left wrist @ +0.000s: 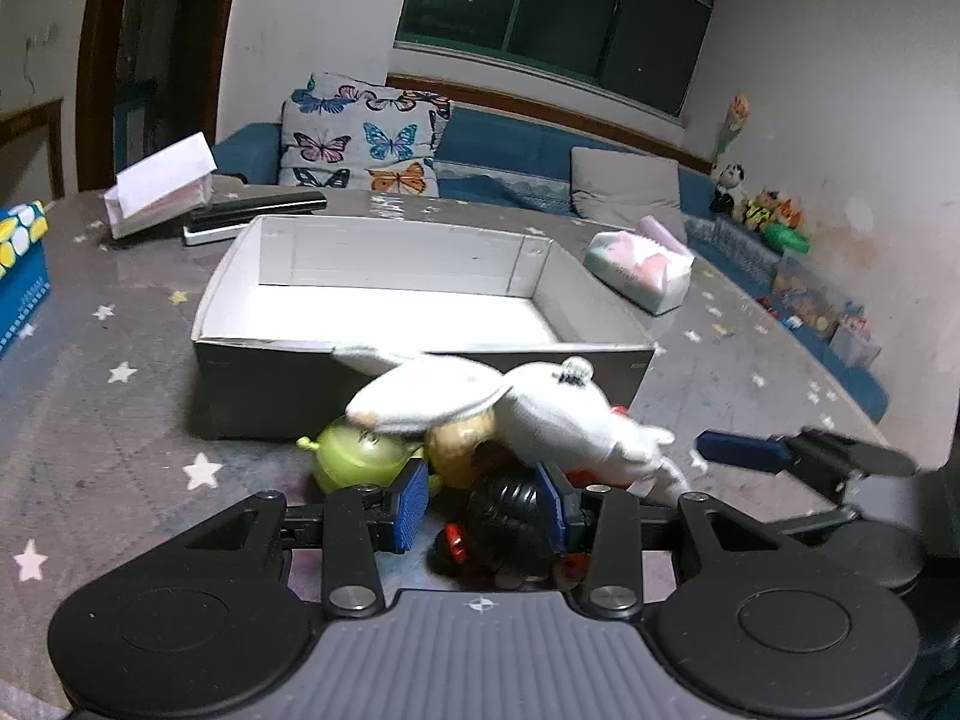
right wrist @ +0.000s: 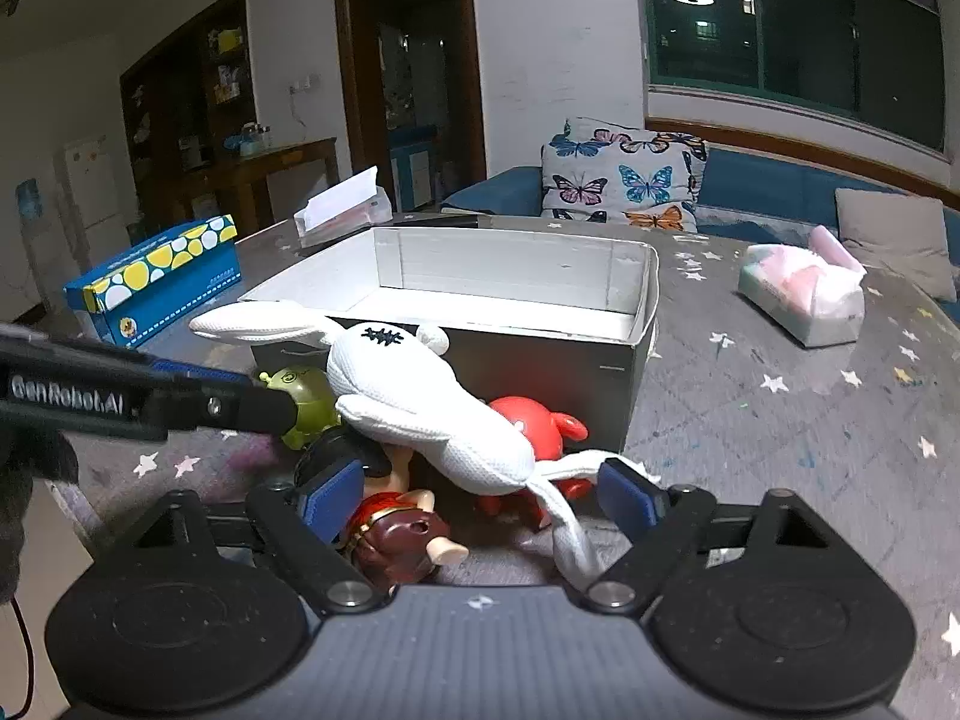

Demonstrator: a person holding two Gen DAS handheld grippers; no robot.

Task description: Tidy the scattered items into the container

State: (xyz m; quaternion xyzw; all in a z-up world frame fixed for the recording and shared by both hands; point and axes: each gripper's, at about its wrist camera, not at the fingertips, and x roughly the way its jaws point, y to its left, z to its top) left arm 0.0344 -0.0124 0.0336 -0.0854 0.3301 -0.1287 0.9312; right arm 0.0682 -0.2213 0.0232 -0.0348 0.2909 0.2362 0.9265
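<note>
Nearest my left gripper (left wrist: 480,501), low in the frame, a black ribbed toy (left wrist: 510,516) sits between my blue pads, which press its sides. My right gripper (right wrist: 480,495), at the bottom of its view, has its jaws apart around a brown-haired doll (right wrist: 399,531) and the white plush rabbit (right wrist: 420,402). The rabbit drapes over a green toy (right wrist: 303,399) and red toy (right wrist: 534,420), against the grey box (right wrist: 540,384) at centre frame.
</note>
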